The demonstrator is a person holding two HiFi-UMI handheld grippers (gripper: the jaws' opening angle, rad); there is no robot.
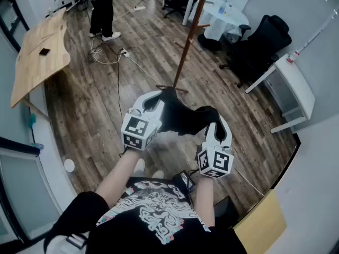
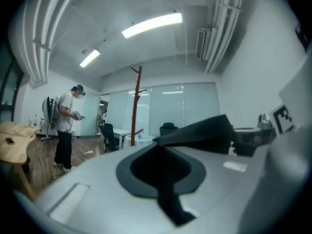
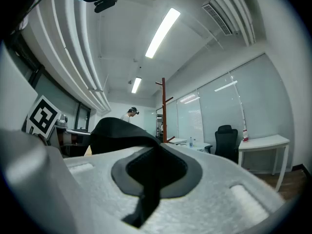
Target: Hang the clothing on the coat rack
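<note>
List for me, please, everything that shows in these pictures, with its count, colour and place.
black garment: one, black, held between the two grippers, in front of the person.
coat rack: one, reddish-brown, standing just beyond the garment.
wooden table: one, light wood, far left.
small dark object: one, dark, lying on the wooden table.
office chair: one, black, at the right.
white desk: one, white, right edge, beside the chair.
round table: one, white, top centre.
cables: several, pale, on the floor left of the rack.
other person: one, dark trousers, standing at the top left.
left gripper: one, white, shut on the garment's left end.
right gripper: one, white, shut on its right end.
</note>
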